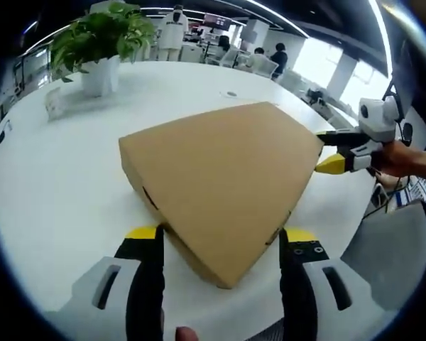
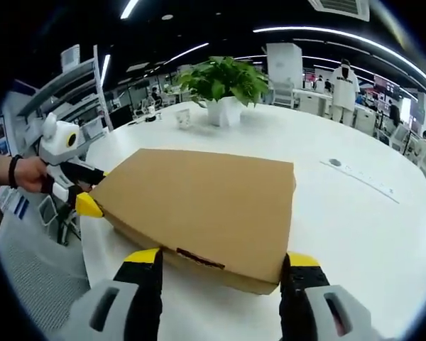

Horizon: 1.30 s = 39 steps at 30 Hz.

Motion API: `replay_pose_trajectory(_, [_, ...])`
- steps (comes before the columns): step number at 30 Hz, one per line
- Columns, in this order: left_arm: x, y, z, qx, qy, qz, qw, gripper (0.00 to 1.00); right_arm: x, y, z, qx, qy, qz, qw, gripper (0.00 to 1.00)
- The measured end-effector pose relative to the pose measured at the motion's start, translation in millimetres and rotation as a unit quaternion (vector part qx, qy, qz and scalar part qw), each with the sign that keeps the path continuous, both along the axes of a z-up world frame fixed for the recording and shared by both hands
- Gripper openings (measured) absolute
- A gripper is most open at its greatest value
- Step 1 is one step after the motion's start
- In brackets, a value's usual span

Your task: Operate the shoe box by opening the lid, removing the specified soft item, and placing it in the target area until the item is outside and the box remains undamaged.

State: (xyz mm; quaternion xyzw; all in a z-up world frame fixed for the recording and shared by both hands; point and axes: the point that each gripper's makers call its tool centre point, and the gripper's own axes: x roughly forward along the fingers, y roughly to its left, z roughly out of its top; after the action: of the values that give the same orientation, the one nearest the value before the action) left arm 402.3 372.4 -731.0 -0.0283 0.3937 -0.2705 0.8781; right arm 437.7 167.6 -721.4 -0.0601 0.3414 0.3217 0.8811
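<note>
Box (image 1: 220, 188) lies closed on the white table (image 1: 64, 185), lid still down, brown cardboard, no damage seen. Soft item presumably inside; not visible.

Left gripper (image 1: 221, 245): jaws wide apart, straddling the near corner of the box, holding nothing. Box sits dead ahead of it, corner-on, long axis running diagonally away toward the right.

Right gripper (image 2: 221, 266): also wide open, empty, jaws either side of the box's near edge. From here a long side faces the jaws, so box lies crosswise to it.

Each gripper's yellow tip shows in the other's view, touching or just beside a box corner, so both are equally close, at opposite ends.

Plant (image 2: 224, 89) in white pot stands well beyond the box.

Judgement: lid-lift not begun; which edge is hinged can't be told.
</note>
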Motion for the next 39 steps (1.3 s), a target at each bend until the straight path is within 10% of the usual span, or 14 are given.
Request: replay_pose_trajectory(39, [-12.6, 13.6, 8.3, 0.0, -0.003, 0.025, 0.9997, 0.65, -12.8, 13.3, 14.0, 0.012, -0.009, -0.002, 0.9999, 0.63])
